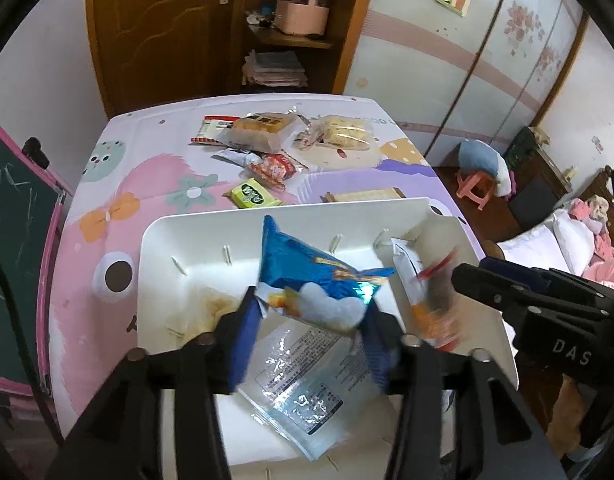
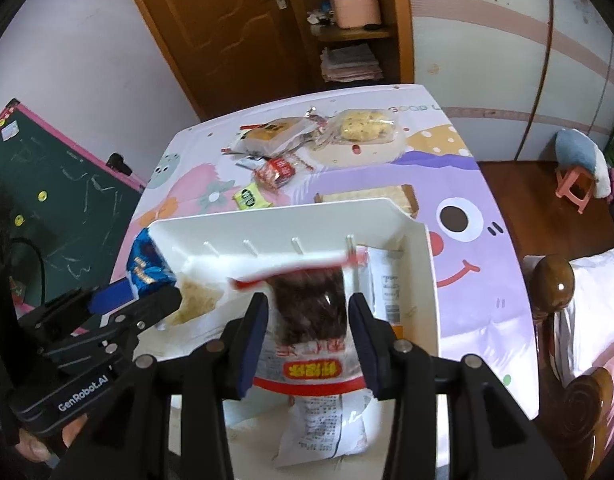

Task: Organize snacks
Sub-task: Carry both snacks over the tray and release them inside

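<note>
2 tongs over white bin [image 1: 159, 264], left tongs [image 1: 307, 344] parted around blue packet [image 1: 307, 276], right tongs [image 2: 309, 340] gripping red-trimmed packet [image 2: 307, 308]

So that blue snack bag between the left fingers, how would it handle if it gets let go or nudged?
The blue snack bag looks puffy and crinkled, so probably light and floppy. Its glossy film may slide easily off the clear packet beneath. Tilted over the white bin, it would likely flop flat rather than roll.

Glossy foil packet [image 1: 307, 276], matt plastic tray [image 1: 163, 264]
</note>
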The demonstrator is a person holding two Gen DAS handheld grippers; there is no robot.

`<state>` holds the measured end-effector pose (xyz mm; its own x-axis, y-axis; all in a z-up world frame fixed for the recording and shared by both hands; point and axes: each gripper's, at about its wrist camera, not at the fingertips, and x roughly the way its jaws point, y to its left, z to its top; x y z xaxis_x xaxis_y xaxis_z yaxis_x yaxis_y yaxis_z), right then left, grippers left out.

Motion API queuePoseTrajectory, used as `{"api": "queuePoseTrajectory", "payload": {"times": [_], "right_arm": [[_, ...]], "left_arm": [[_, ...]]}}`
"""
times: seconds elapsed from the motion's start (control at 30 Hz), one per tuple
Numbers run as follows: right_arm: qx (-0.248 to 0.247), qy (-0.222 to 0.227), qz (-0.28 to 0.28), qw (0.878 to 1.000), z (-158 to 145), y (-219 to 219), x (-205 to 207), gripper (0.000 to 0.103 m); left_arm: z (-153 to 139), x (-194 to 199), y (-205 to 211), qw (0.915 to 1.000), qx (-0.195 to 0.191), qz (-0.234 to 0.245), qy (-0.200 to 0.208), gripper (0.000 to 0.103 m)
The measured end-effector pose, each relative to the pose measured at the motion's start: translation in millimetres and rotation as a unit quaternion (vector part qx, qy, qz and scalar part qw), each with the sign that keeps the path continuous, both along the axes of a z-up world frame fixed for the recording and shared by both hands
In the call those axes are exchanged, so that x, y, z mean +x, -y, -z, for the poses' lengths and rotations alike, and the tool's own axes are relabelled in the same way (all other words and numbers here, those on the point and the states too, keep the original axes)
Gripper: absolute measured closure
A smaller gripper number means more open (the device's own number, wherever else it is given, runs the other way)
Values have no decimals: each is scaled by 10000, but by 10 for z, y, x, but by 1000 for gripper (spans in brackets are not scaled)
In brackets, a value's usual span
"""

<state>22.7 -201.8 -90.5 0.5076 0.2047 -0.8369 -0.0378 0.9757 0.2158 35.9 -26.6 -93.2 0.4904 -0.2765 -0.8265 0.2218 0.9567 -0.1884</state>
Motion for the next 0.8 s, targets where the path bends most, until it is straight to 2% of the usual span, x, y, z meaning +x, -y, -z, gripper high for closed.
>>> {"api": "queuePoseTrajectory", "payload": {"times": [0.03, 0.13, 0.8], "right_arm": [[6, 10, 9, 10000, -11, 14, -2, 60], [40, 67, 41, 10000, -28, 36, -5, 53], [264, -41, 6, 9996, 36, 68, -3, 53]], "left_arm": [[3, 3, -8, 10000, -37, -14, -11, 34], [-11, 8, -39, 9999, -103, -120, 19, 24], [-1, 37, -81, 9995, -103, -285, -23, 23]]}}
